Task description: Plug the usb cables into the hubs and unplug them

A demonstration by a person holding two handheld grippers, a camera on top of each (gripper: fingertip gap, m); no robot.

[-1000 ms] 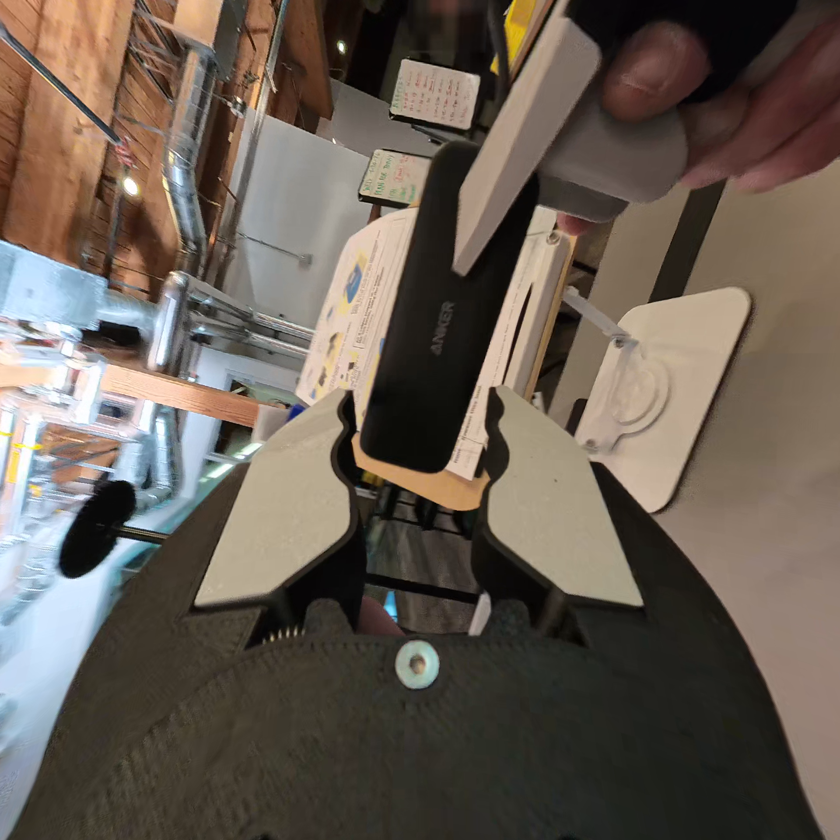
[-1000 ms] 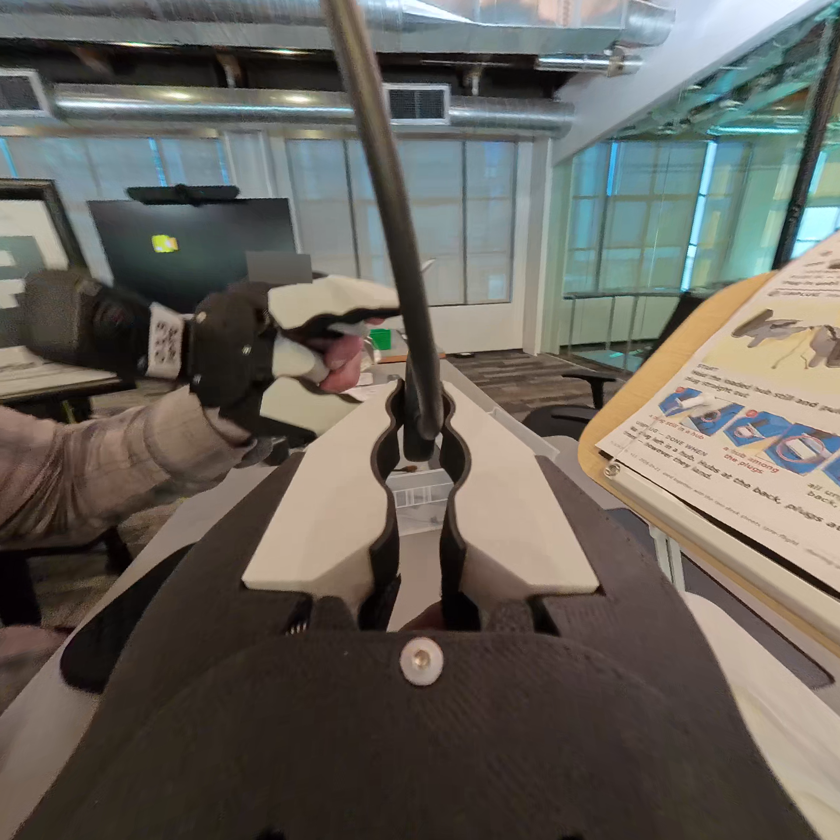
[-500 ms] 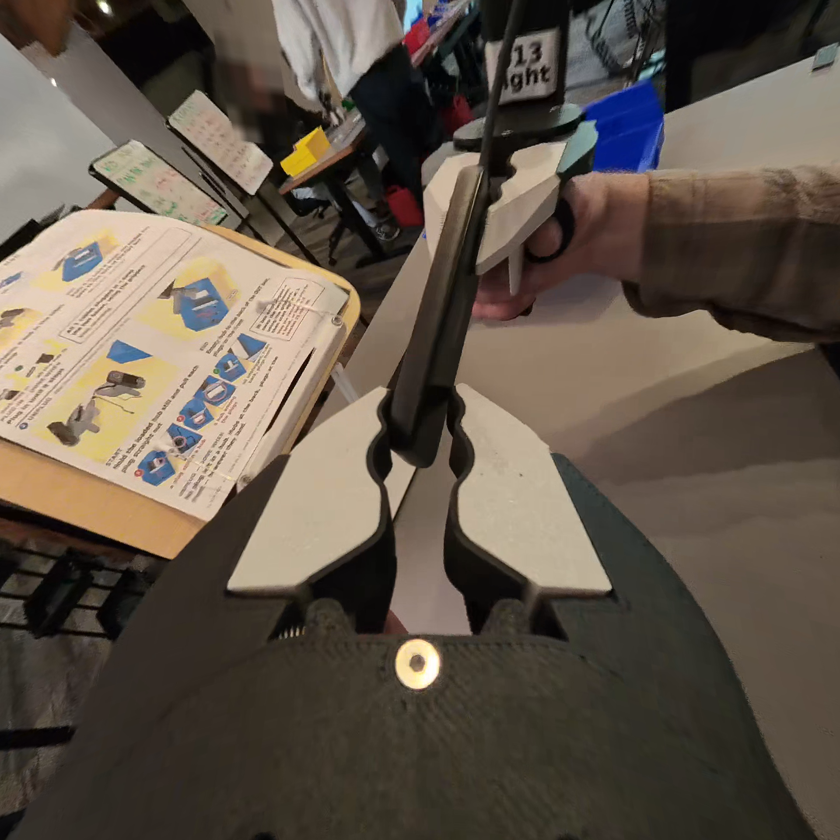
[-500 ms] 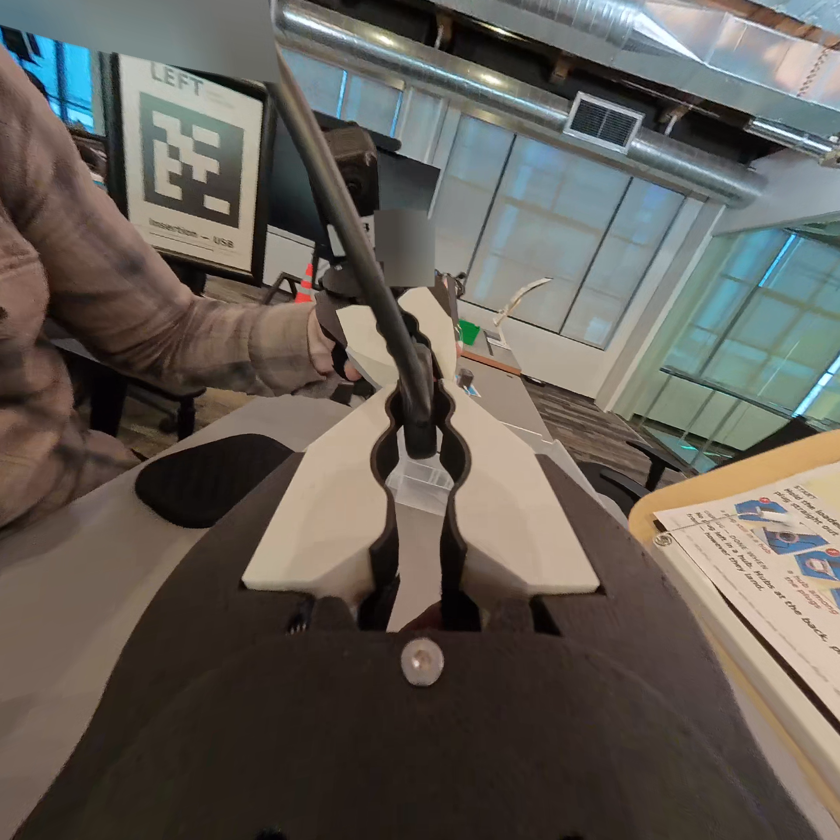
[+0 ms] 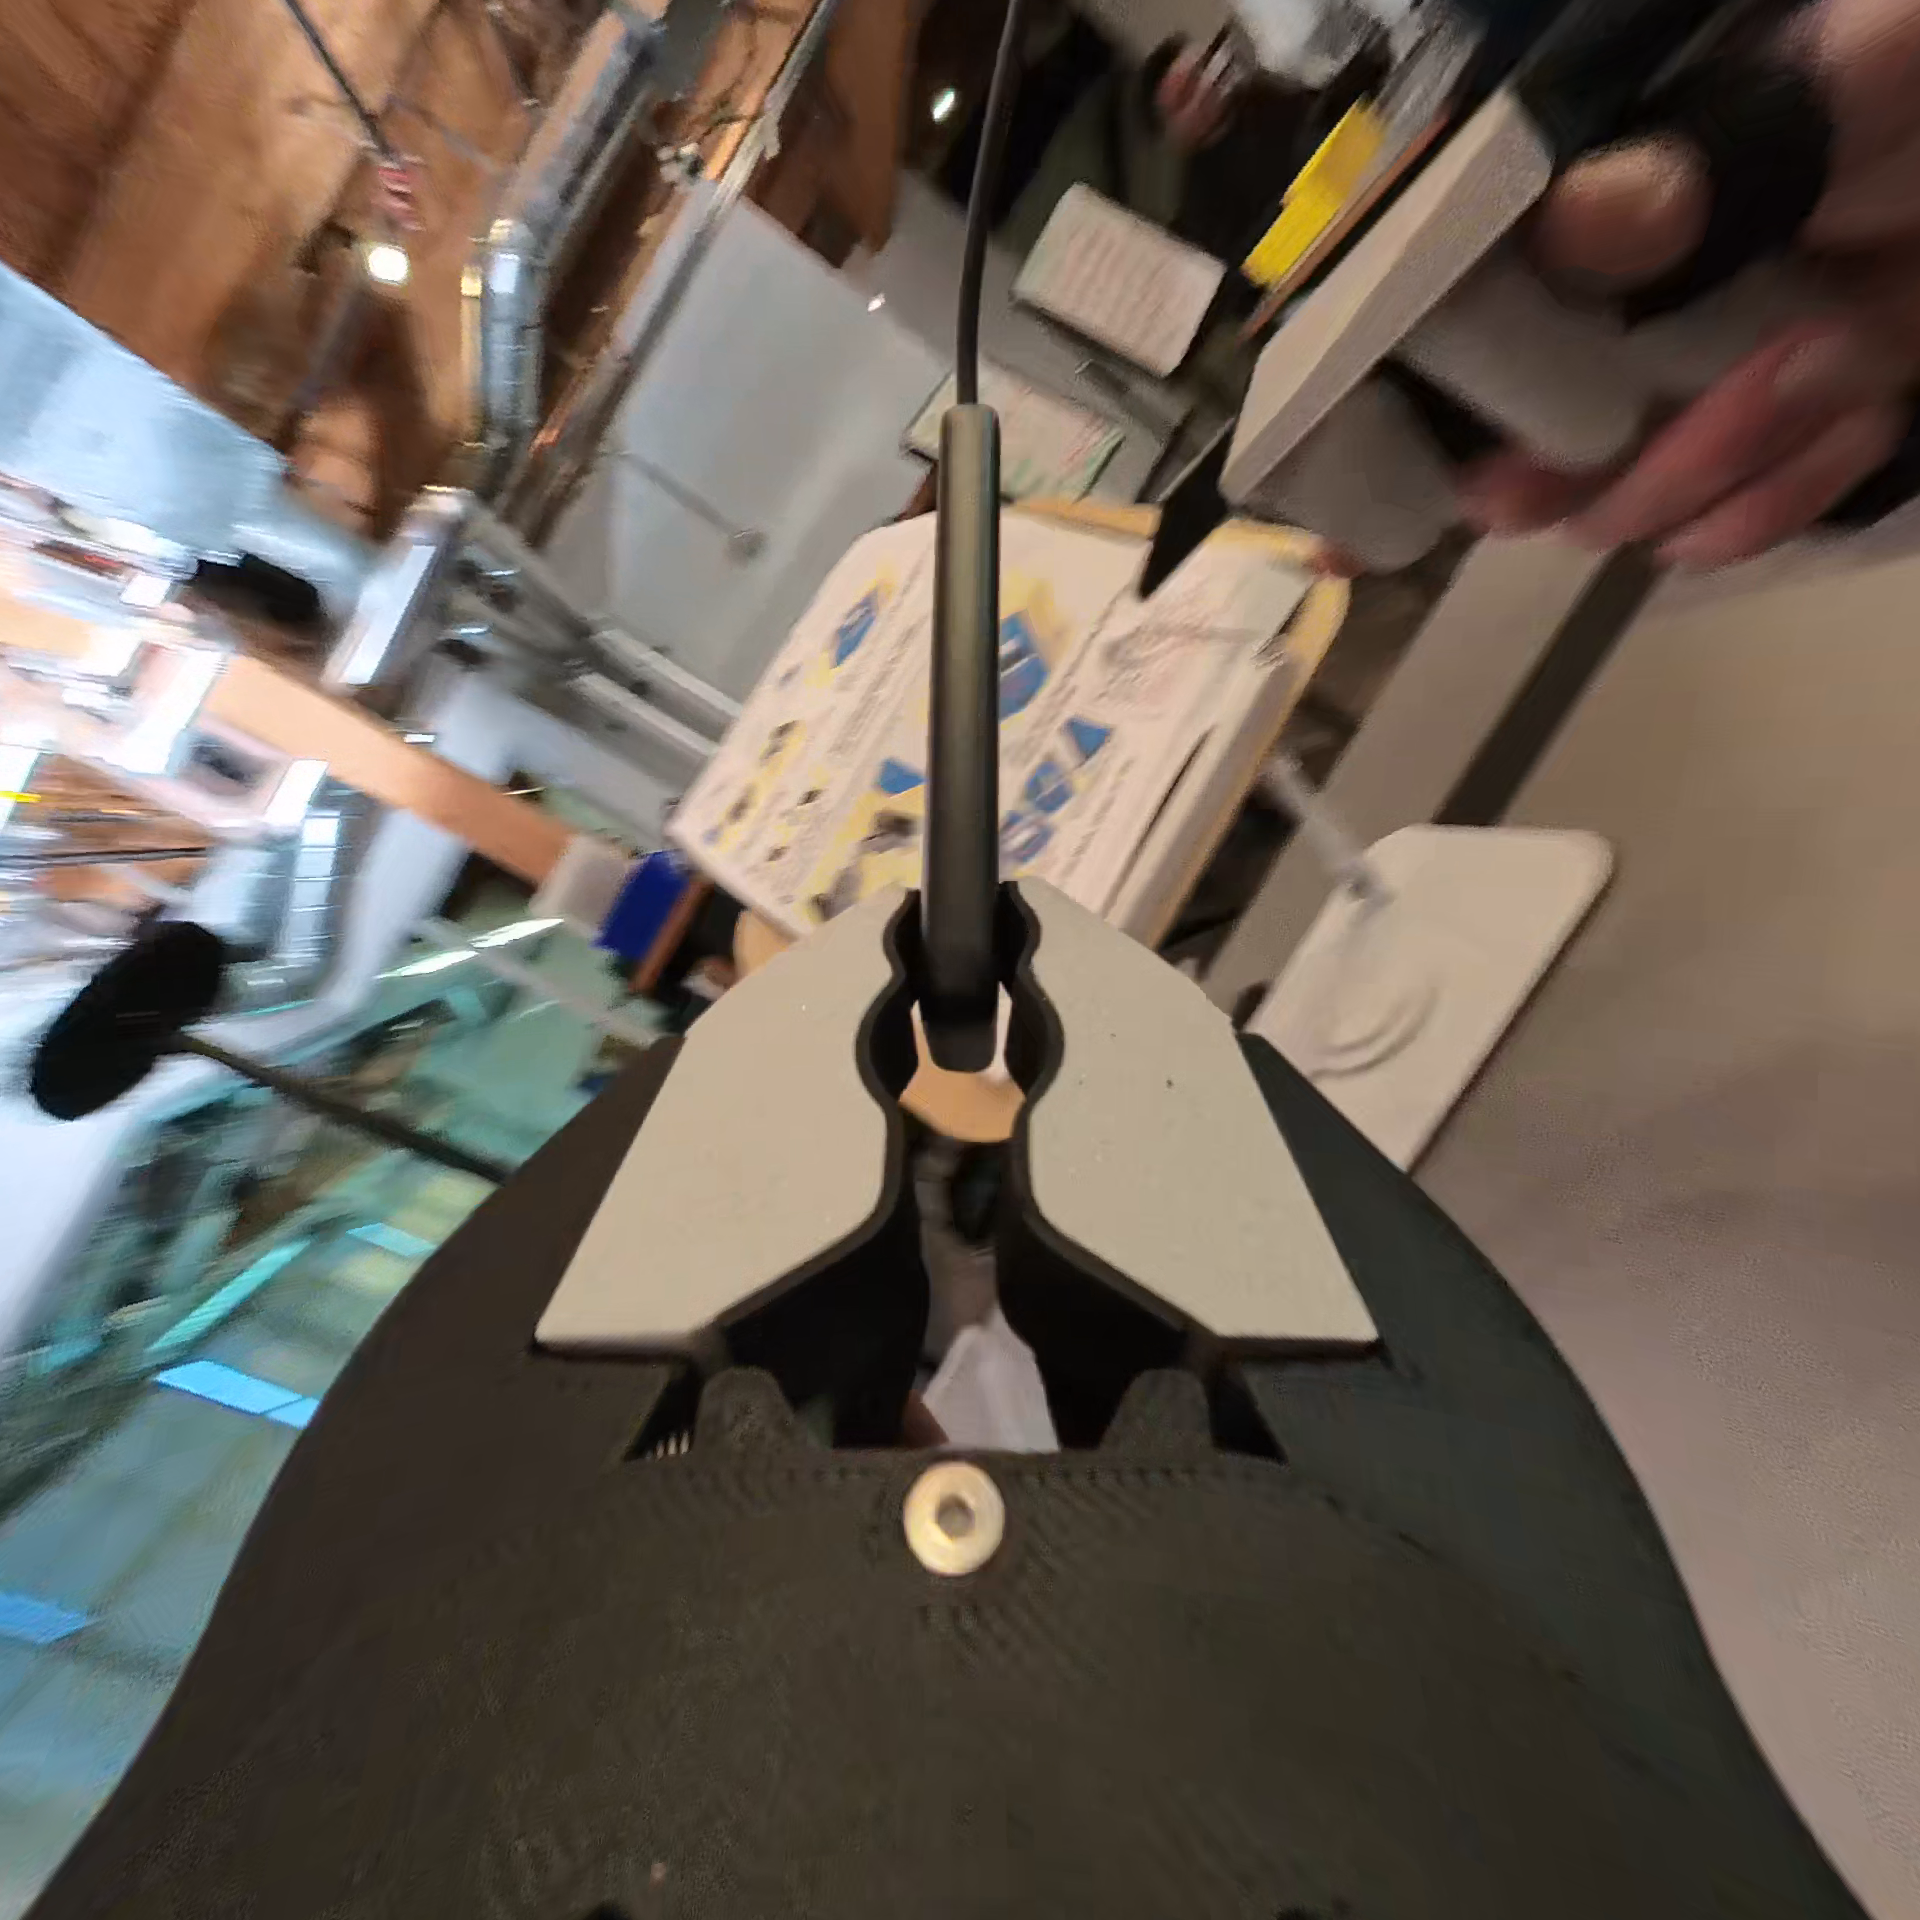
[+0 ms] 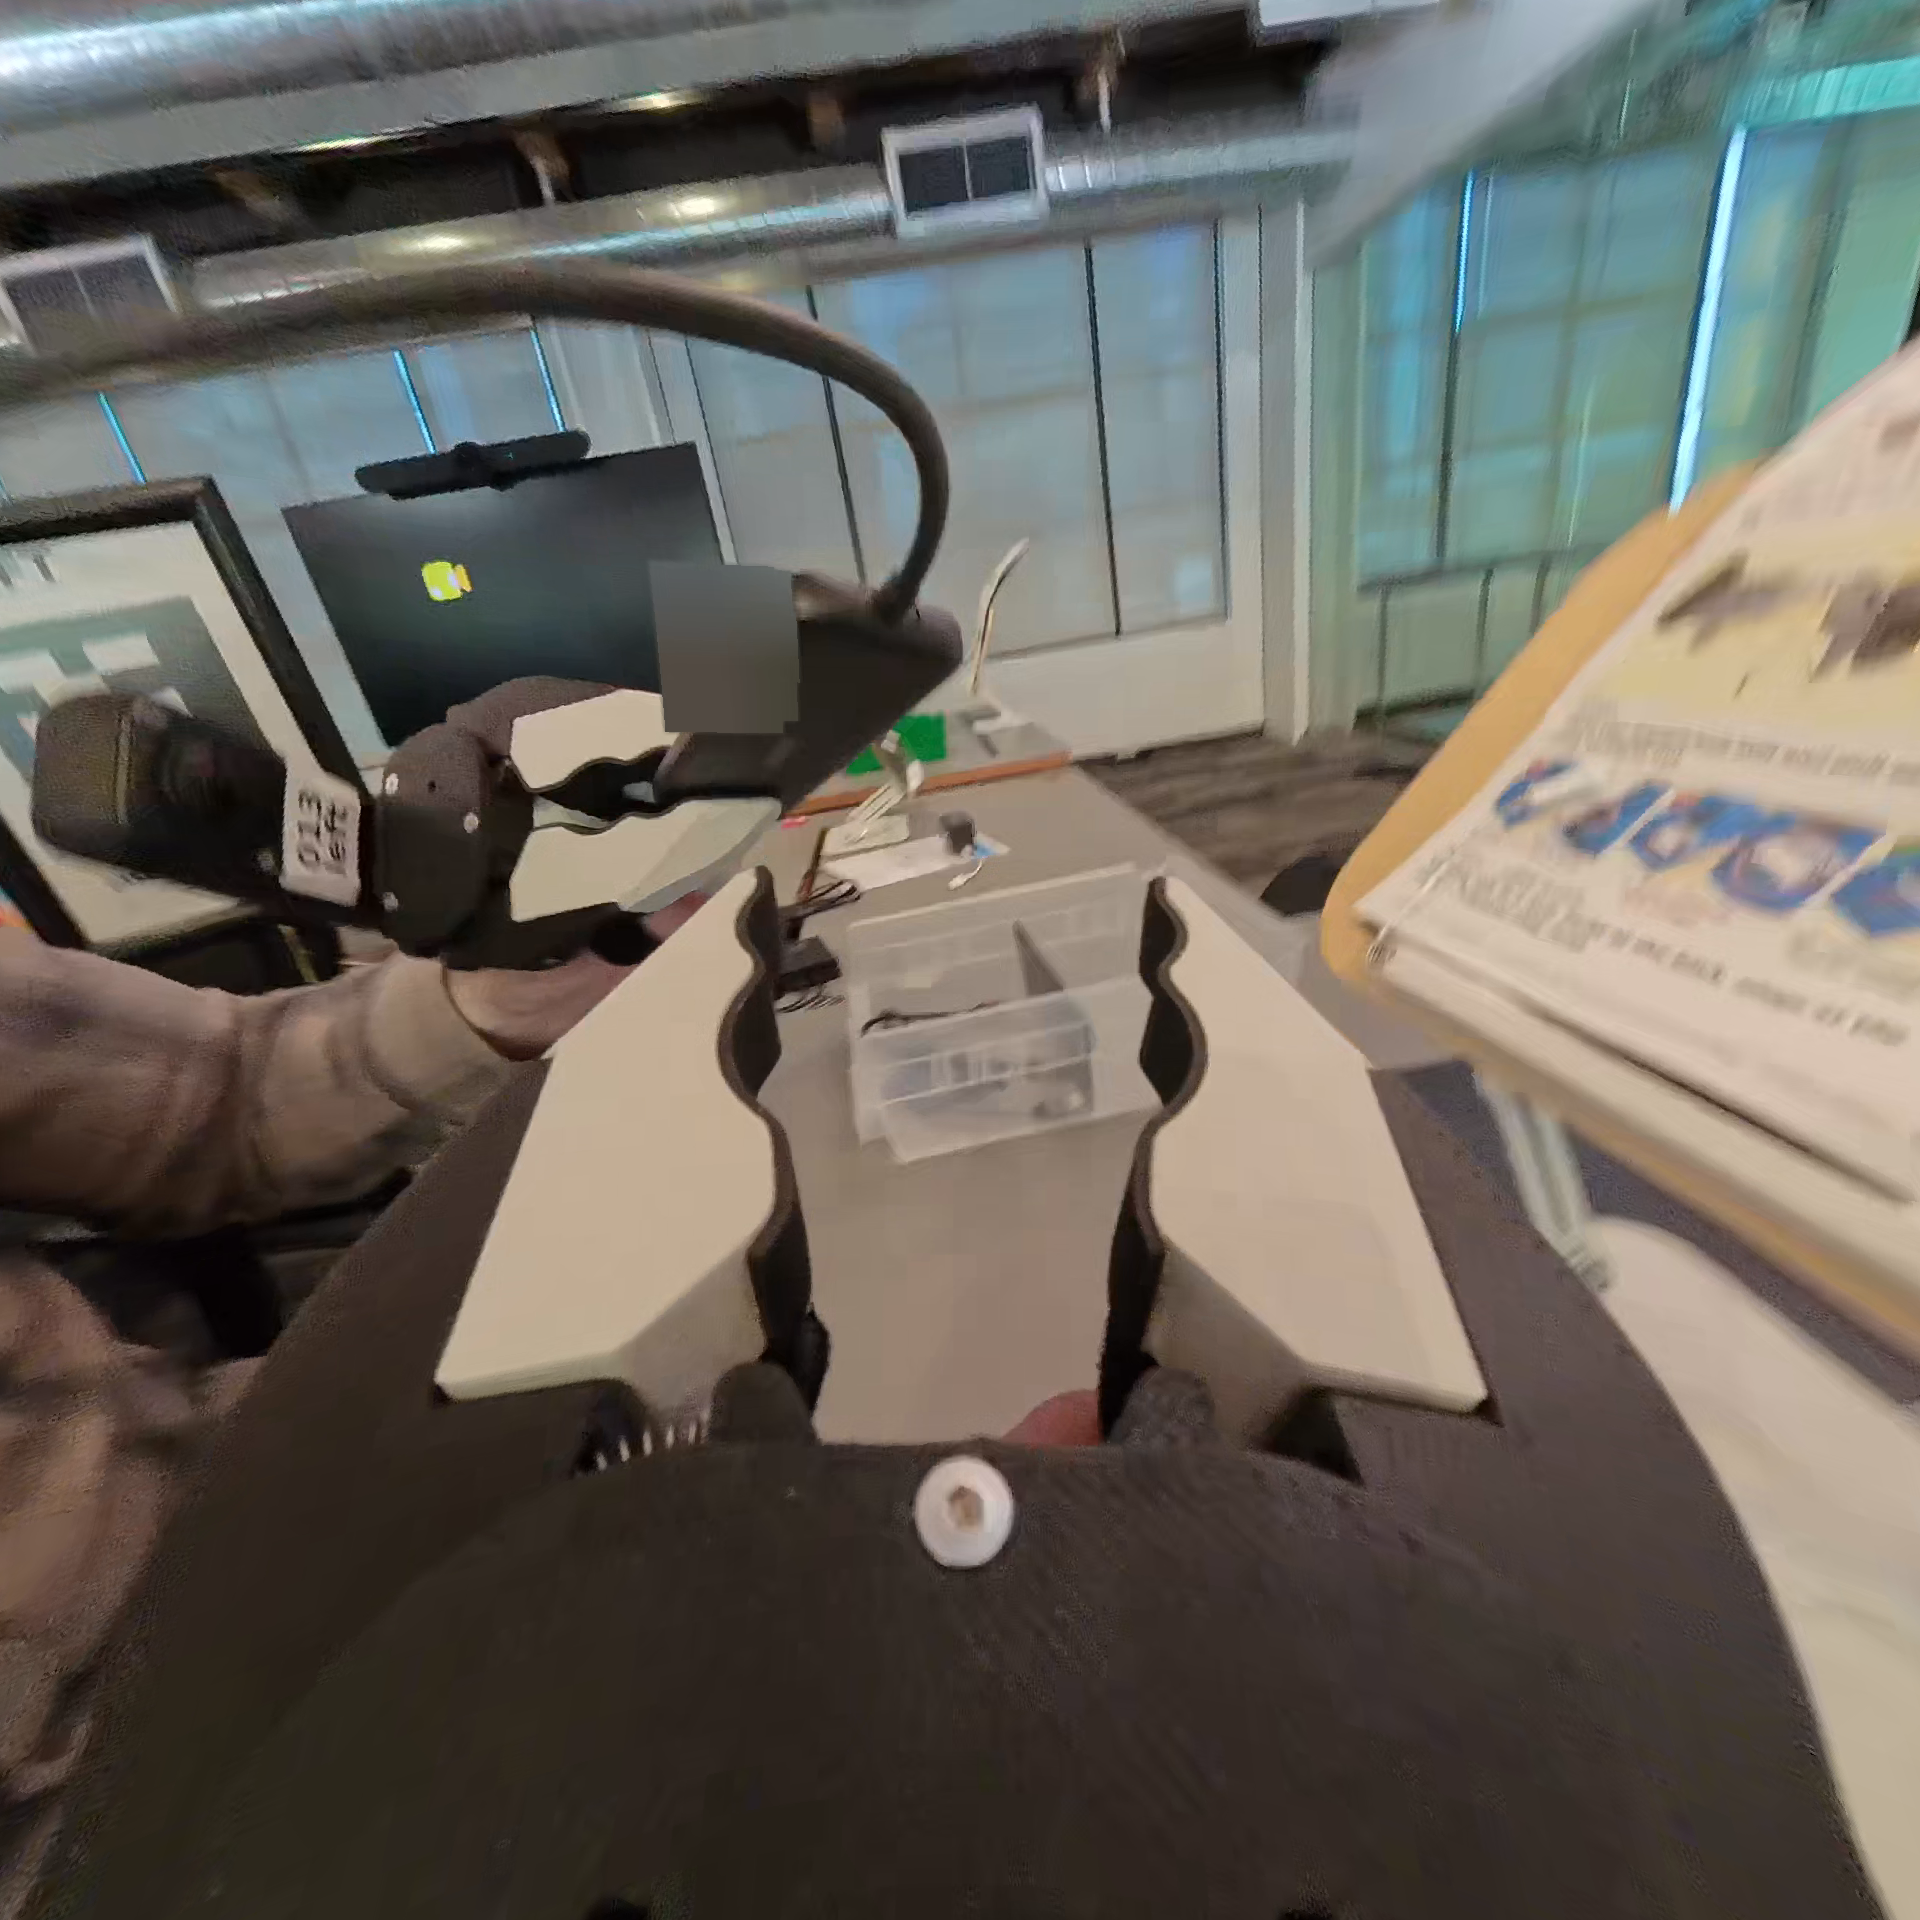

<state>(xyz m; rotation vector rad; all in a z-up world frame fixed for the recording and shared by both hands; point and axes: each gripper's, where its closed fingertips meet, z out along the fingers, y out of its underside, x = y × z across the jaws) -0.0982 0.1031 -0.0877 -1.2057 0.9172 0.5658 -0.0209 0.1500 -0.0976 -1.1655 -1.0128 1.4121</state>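
Note:
My left gripper [image 5: 961, 940] is shut on one end of a slim black USB hub [image 5: 964, 707], seen edge-on and sticking out past the fingertips. The hub's black cable [image 5: 971, 208] runs on from its far end. In the right wrist view the left gripper [image 6: 727, 777] holds the hub [image 6: 878, 665] in the air at left, and the cable [image 6: 914, 457] arcs up and away to the left. My right gripper [image 6: 961, 914] is open and empty, apart from hub and cable. One of its fingers [image 5: 1382, 312] shows at the upper right of the left wrist view.
A clear plastic compartment box [image 6: 987, 1008] stands on the grey table [image 6: 935, 1247] beyond the right gripper. A wooden board with an illustrated instruction sheet [image 6: 1662, 831] stands at right; it also shows in the left wrist view [image 5: 1132, 727]. A white pad [image 5: 1434, 966] lies on the table.
My right gripper has let go of the cable, opened and drawn back. The left gripper has swung round, still holding the hub. The freed cable now curves loosely.

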